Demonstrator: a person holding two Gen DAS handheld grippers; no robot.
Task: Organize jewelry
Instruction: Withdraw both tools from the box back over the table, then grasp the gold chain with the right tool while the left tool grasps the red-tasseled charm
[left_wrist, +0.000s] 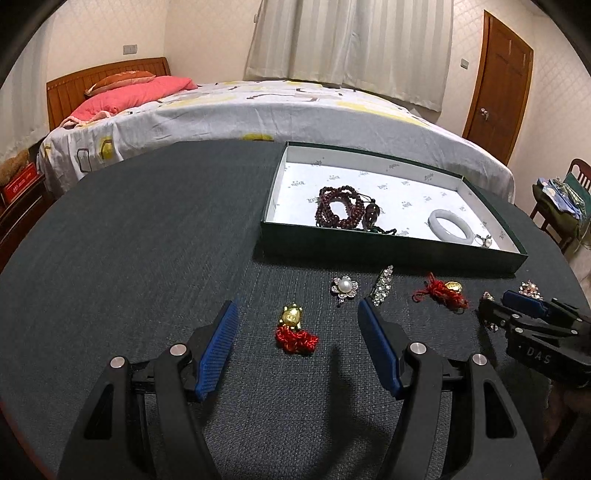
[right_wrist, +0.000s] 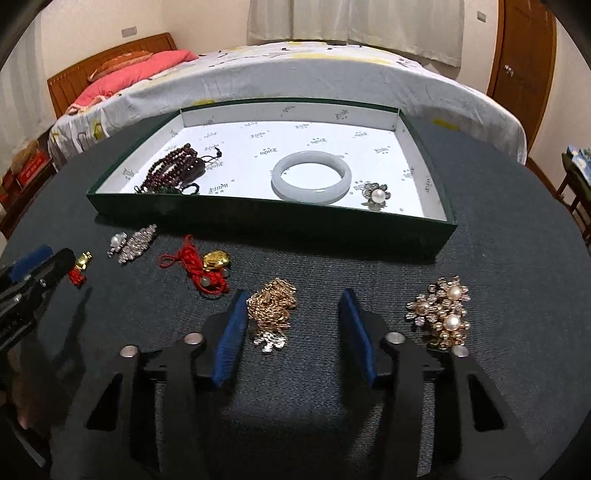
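Jewelry is lying partly in a green box (right_wrist: 258, 221) with white printed lining and partly loose on the dark table (left_wrist: 147, 240) in front of it. In the box, a dark red bead string (right_wrist: 173, 168) is sitting at the left, a pale bangle (right_wrist: 311, 181) in the middle, and a pearl flower brooch (right_wrist: 377, 195) just to its right. The left gripper (left_wrist: 297, 319) is hovering with jaws spread wide, holding nothing; a gold charm on red cord (left_wrist: 293, 328) is lying between its fingers. Beyond it are sitting a second pearl brooch (left_wrist: 345, 287) and a rhinestone clip (left_wrist: 382, 286). The right gripper (right_wrist: 293, 308) is likewise standing released, with a gold chain (right_wrist: 271, 310) lying between its fingers, near the left one. A pearl cluster (right_wrist: 441, 315) is resting just to its right; another gold charm with red cord (right_wrist: 205, 267) is lying to its left.
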